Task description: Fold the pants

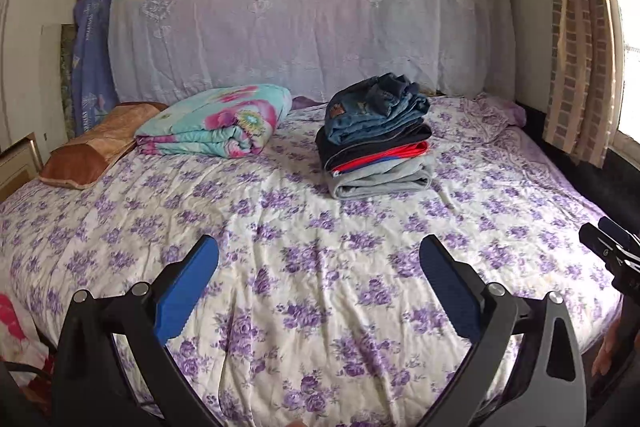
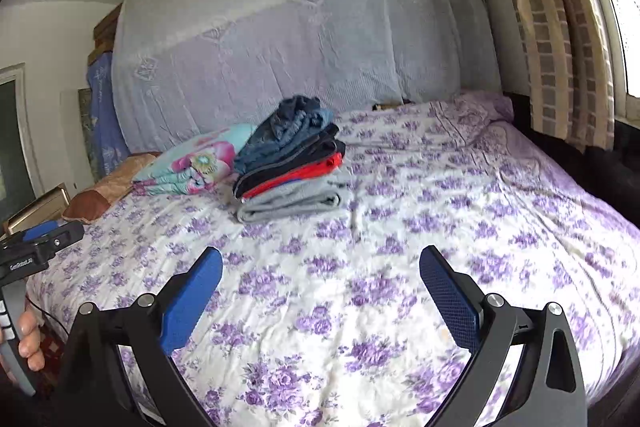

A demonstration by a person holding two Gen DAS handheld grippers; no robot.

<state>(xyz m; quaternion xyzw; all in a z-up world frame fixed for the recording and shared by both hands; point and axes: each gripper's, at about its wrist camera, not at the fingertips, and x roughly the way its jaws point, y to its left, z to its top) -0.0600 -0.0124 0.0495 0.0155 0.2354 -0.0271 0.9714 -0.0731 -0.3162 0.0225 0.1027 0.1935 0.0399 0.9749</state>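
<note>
One stack of folded pants point(image 1: 376, 135) on bed point(image 1: 280, 267); left claw point(image 1: 319, 251), right claw point(image 2: 321, 259) both wide, empty.

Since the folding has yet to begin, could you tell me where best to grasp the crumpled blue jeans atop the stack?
I would pinch the bunched denim ridge on top of the crumpled blue jeans, coming from above and the front. They lie loosely heaped on the stack of folded garments, so raised folds offer a grip. Both the left hand-held gripper and right hand-held gripper are open.
</note>
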